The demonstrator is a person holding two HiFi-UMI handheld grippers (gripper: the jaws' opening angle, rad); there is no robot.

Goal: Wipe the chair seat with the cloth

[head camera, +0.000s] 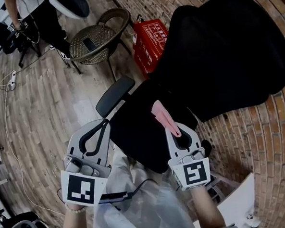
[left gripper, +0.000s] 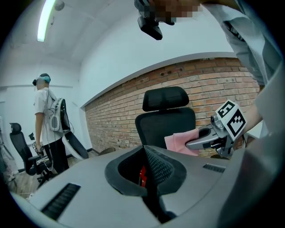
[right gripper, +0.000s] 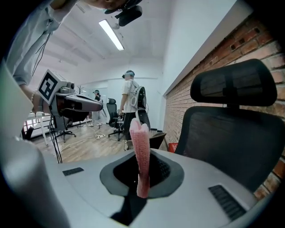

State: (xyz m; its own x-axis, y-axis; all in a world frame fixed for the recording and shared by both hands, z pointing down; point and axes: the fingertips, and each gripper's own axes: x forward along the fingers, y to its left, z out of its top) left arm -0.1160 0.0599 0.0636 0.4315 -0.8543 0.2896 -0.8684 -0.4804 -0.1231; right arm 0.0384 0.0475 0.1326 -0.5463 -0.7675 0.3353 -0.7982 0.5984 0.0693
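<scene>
The right tool (head camera: 174, 129) pinches the pink cloth (head camera: 162, 115), apparently just above the office chair seat (head camera: 136, 133); the left tool (head camera: 105, 122) is closed, empty. Wiping looks unstarted.

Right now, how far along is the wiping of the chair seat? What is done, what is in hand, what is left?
Done: the cloth is picked up and clamped in the right gripper. In hand: that gripper holds it over the black chair seat; whether it touches the seat cannot be told. The left gripper is shut and empty. Left: the wiping itself.
</scene>
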